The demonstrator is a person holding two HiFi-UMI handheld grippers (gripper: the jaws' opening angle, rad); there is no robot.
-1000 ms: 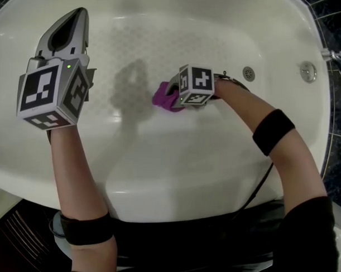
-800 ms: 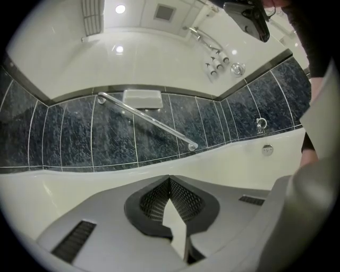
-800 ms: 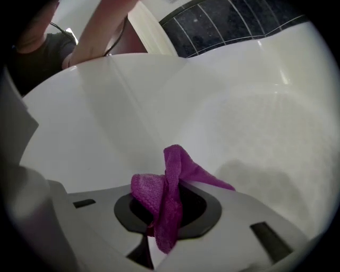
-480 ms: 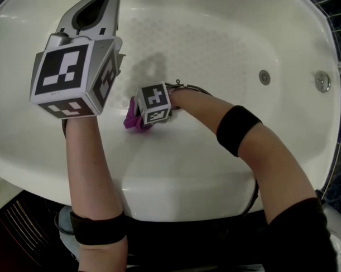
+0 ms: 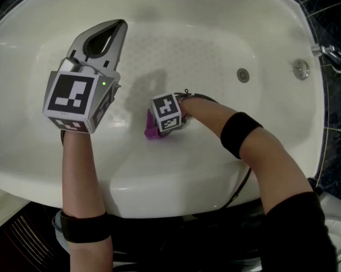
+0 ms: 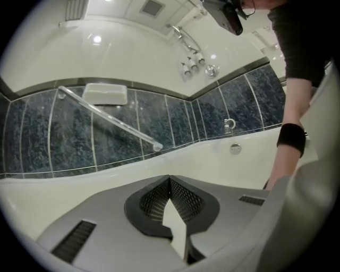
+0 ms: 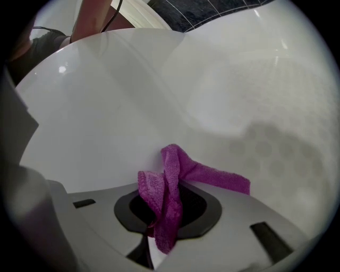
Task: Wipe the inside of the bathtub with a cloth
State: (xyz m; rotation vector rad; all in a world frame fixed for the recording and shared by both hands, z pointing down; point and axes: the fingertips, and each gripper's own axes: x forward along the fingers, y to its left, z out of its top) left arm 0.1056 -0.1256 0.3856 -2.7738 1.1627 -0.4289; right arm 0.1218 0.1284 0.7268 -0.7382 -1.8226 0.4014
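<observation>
Down on the near wall of the tub (image 5: 175, 166), the right tool (image 5: 155, 128) is clenched on the cloth (image 7: 178, 178) — a purple wad against the white slope, one end trailing loose. Above the tub, the left tool (image 6: 169, 183) hangs clenched on nothing. Only a small bunch looks pinched, so a hard drag could pull the cloth free. With so little fabric ahead of it, the right tool might scrape the tub bare — and miss patches.

In the head view the right gripper (image 5: 157, 127) hides most of the crumpled purple cloth (image 5: 150, 132) — only an edge shows.
</observation>
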